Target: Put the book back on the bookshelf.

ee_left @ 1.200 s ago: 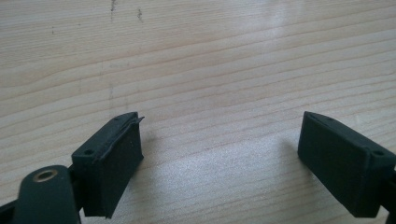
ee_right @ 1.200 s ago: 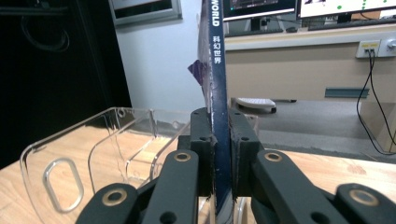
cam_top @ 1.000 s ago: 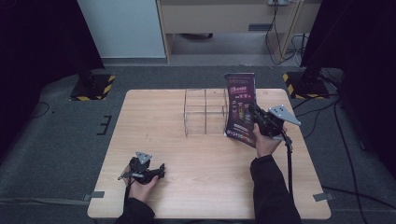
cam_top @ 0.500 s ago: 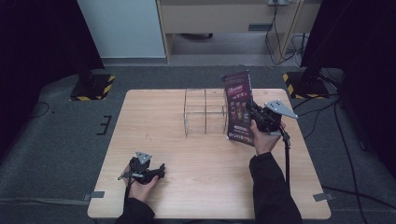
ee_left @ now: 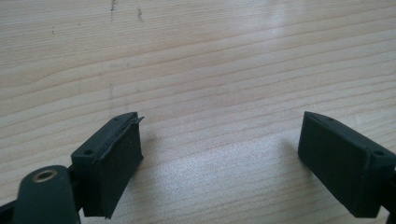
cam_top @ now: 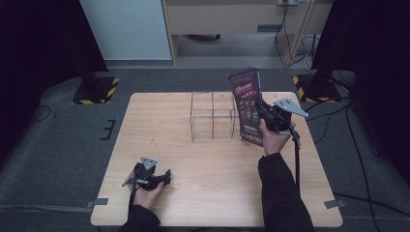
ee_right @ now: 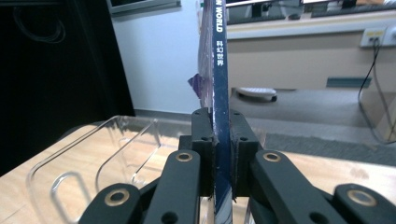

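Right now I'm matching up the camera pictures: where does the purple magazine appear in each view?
High view: the magazine stands upright right of centre, in the right claw, beside the clear rack.
Left gripper view: bare wooden table between the open left claw; no magazine.
Right gripper view: its spine rises at centre, clamped.
Shared landmark: the clear rack.

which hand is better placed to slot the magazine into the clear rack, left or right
Right. The right tongs are already clamped on the magazine, held upright beside the clear rack. The left tongs are open above bare table at the near edge, far from both.
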The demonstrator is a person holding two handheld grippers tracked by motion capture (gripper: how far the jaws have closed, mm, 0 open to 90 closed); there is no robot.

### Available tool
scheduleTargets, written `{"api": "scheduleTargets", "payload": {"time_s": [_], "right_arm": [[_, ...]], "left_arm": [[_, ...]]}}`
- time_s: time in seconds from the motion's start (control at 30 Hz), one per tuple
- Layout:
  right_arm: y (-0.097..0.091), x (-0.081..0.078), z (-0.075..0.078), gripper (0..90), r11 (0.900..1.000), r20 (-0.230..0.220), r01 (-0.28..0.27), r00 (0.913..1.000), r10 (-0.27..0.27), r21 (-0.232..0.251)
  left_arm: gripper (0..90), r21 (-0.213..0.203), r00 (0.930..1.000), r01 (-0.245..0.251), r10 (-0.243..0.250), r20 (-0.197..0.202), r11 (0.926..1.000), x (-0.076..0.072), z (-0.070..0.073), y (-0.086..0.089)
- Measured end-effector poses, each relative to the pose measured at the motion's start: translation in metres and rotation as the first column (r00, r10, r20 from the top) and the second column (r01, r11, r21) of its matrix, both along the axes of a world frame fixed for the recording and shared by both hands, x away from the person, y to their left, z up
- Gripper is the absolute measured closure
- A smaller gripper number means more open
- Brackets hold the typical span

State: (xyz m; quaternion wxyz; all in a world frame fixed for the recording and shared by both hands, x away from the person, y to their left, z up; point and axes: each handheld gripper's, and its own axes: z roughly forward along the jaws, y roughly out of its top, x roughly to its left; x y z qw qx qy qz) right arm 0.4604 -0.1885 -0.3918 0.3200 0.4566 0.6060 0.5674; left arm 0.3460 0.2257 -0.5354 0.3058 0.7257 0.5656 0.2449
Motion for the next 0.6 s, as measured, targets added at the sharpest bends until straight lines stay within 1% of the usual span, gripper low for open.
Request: {"api": "scheduleTargets", "payload": {"time_s": [0.03,0.13,0.2,0.3,0.37,0.43,0.53,0.6], "right_arm": [[0.001,0.002,0.001,84.1,1.0,0.012,0.003,0.9999,-0.003,-0.002],[0.005,0.007,0.001,84.1,0.9998,0.065,0.012,0.9978,-0.013,0.014],[0.006,0.008,-0.003,84.1,0.9993,0.086,0.01,0.9962,-0.013,0.035],[0.007,0.004,-0.012,84.0,0.9994,0.118,0.002,0.993,-0.006,0.035],[0.006,0.0,-0.019,84.0,0.9995,0.123,0.002,0.9924,-0.006,0.031],[0.004,-0.004,-0.024,83.8,0.9992,0.143,0.009,0.9897,-0.014,0.039],[0.0,-0.009,-0.03,82.6,0.9997,0.139,0.002,0.9903,-0.006,0.025],[-0.004,-0.011,-0.034,80.9,0.9993,0.122,-0.011,0.9925,0.006,0.035]], "left_arm": [[12.6,0.0,1.0,0.0,0.0,0.0,1.0,0.0,0.0,0.0],[12.6,0.0,1.0,0.0,0.0,0.0,1.0,0.0,0.0,0.0],[12.6,0.0,1.0,0.0,0.0,0.0,1.0,0.0,0.0,0.0],[12.6,0.0,1.0,0.001,-0.001,0.0,1.0,0.0,0.0,0.0],[12.5,0.0,1.0,0.001,-0.001,0.0,1.0,0.0,0.0,0.0],[12.5,0.0,1.0,0.001,-0.001,0.0,1.0,0.0,0.0,0.0],[12.6,-0.001,1.0,0.0,0.0,-0.001,1.0,0.0,0.0,0.0],[12.5,-0.001,1.0,0.0,0.0,0.0,1.0,0.0,0.0,0.0]]}}
